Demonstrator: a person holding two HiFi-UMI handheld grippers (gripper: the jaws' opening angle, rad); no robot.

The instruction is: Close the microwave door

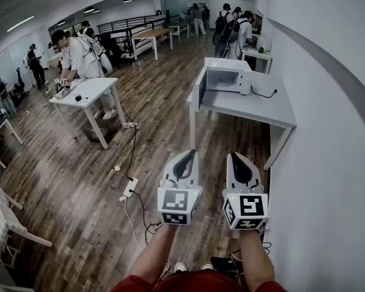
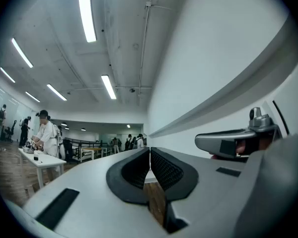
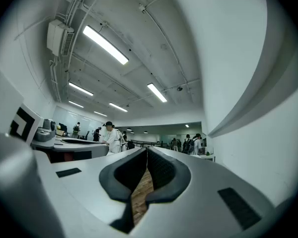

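Observation:
A white microwave (image 1: 227,78) stands on a grey table (image 1: 261,107) by the right wall, well ahead of me. Its door (image 1: 202,88) hangs open to the left, showing the empty cavity. My left gripper (image 1: 189,155) and right gripper (image 1: 233,156) are held side by side low in the head view, far short of the table. Both point forward, roughly level. Each has its jaws pressed together with nothing between them, as the left gripper (image 2: 149,152) and right gripper (image 3: 147,151) show in their own views. The microwave does not show in either gripper view.
A white wall runs along the right. A white table (image 1: 85,93) with a person (image 1: 79,56) working at it stands to the left. A power strip (image 1: 130,187) and cables lie on the wooden floor ahead. More tables and people stand at the far end.

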